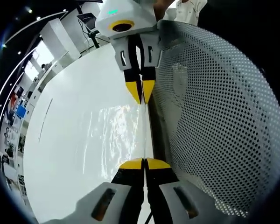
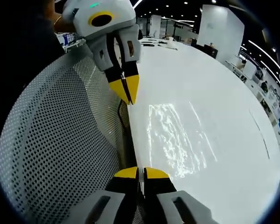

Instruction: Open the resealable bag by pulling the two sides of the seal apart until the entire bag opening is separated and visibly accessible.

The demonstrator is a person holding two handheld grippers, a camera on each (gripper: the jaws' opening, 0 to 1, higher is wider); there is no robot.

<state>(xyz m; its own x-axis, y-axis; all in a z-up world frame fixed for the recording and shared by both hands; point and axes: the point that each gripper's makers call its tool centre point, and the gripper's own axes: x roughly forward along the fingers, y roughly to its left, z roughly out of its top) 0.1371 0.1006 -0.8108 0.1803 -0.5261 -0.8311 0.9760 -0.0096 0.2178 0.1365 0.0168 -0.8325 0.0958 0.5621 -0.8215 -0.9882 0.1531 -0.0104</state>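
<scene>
A clear resealable bag lies flat on the white table, seen mostly as shiny wrinkles. One straight edge of it runs between the two grippers. In the left gripper view my left gripper is shut on the near end of that edge, and my right gripper comes in from the top, shut on the far end. The right gripper view mirrors this: my right gripper pinches the near end of the bag, and my left gripper pinches the far end. The two sides of the edge look pressed together.
A white perforated mesh panel stands along the table's edge beside the bag, and it appears as the mesh panel in the right gripper view. Desks and shelves stand far behind the table.
</scene>
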